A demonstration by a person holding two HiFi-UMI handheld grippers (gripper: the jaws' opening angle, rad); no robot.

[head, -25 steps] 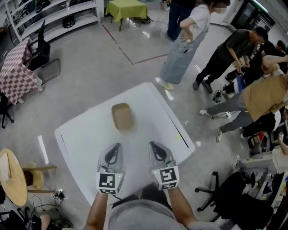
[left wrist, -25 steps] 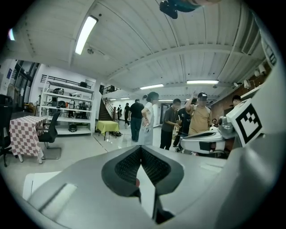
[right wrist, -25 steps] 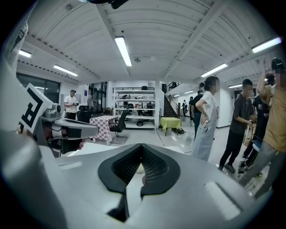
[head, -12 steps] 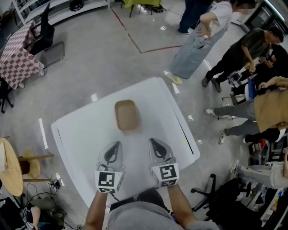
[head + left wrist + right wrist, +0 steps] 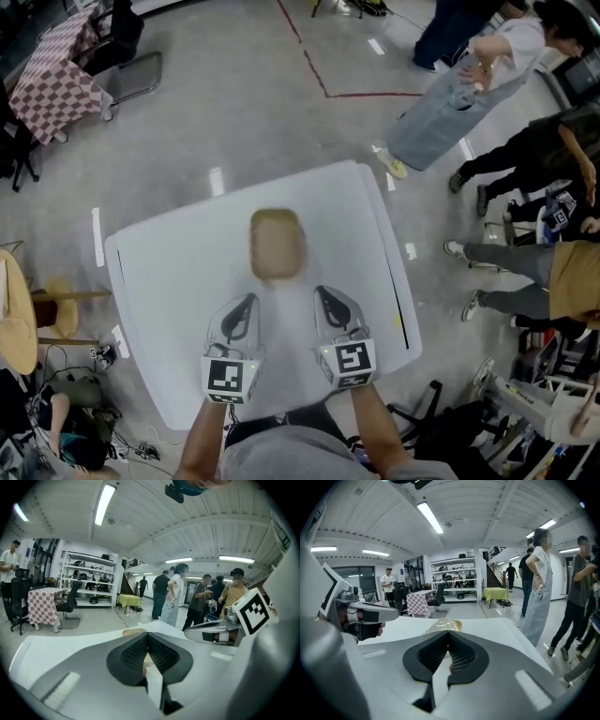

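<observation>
Just one tray, one table; left gripper, right gripper, fingers together.

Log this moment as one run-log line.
left gripper: jaws shut, empty | right gripper: jaws shut, empty | tan tray: on white table, ahead of both grippers, untouched

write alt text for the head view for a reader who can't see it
Seen from above, a person holds a left gripper and a right gripper side by side, fingers closed, over a white table, just short of a tan tray. Several people stand on the grey floor at right.
</observation>
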